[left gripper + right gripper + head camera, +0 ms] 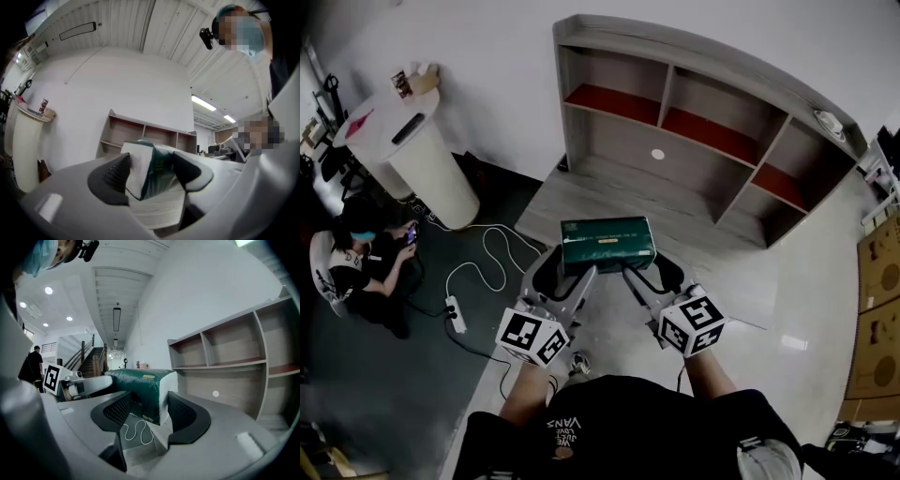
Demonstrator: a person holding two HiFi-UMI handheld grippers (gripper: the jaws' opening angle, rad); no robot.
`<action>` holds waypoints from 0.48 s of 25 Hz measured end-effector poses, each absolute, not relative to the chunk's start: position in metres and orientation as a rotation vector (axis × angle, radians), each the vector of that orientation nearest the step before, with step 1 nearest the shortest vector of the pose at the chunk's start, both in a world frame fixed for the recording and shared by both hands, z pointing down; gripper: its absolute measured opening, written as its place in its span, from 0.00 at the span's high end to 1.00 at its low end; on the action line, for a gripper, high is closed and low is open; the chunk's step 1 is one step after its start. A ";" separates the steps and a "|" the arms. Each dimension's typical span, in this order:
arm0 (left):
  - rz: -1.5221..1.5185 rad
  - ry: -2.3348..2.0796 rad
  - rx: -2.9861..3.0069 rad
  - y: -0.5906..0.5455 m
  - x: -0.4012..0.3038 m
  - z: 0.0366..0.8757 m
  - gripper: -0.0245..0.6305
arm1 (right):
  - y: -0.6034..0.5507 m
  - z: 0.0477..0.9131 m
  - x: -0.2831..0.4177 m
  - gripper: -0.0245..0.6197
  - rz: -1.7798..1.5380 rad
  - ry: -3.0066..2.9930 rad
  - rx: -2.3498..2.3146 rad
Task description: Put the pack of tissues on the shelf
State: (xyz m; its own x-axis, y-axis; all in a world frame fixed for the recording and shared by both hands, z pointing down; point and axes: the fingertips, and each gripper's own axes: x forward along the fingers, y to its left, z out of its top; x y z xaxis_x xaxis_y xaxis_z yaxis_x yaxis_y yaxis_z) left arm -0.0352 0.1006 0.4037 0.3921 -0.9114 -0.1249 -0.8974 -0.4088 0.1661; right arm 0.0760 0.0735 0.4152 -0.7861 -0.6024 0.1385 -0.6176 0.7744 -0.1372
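fingers [110, 176] of the left gripper [150, 174] are closed on one near corner of the pack of tissues [157, 161], with its white end panel and green wrap wedged between the ribbed pads. the right gripper [145, 409] pinches the other near corner in the same way, and the green top runs off toward the frame's left.

in the head view the pack sits at the centre of the frame, long side across. both grippers reach up to it from below, and it appears lifted just above the pale lower board [609, 187] of the shelf [668, 94]. a grip at each corner probably suits a soft, wide pack, since it stays level and cannot twist as it might with one pinch.

the open compartments lie toward the upper right, well apart from the pack, so the placing is not yet done. the next move likely needs both grippers pushing forward together. uneven travel could crumple the wrap or pull it from one pair of pads.
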 end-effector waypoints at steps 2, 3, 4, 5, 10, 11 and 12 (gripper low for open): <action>-0.298 -1.637 2.575 0.090 -0.048 0.404 0.47 | 0.065 0.416 0.064 0.59 0.275 -2.868 1.023; -0.297 -1.622 2.581 0.085 -0.054 0.405 0.47 | 0.061 0.416 0.058 0.59 0.278 -2.863 1.038; -0.296 -1.607 2.586 0.081 -0.060 0.406 0.47 | 0.058 0.417 0.052 0.59 0.280 -2.858 1.053; -0.294 -1.592 2.593 0.076 -0.066 0.406 0.47 | 0.055 0.417 0.047 0.59 0.282 -2.854 1.068; -0.279 -1.523 2.623 0.057 -0.085 0.406 0.47 | 0.041 0.419 0.029 0.59 0.297 -2.831 1.148; -0.278 -1.508 2.629 0.053 -0.088 0.407 0.47 | 0.039 0.419 0.026 0.59 0.296 -2.827 1.162; -0.277 -1.495 2.636 0.050 -0.091 0.408 0.47 | 0.037 0.419 0.023 0.59 0.296 -2.824 1.175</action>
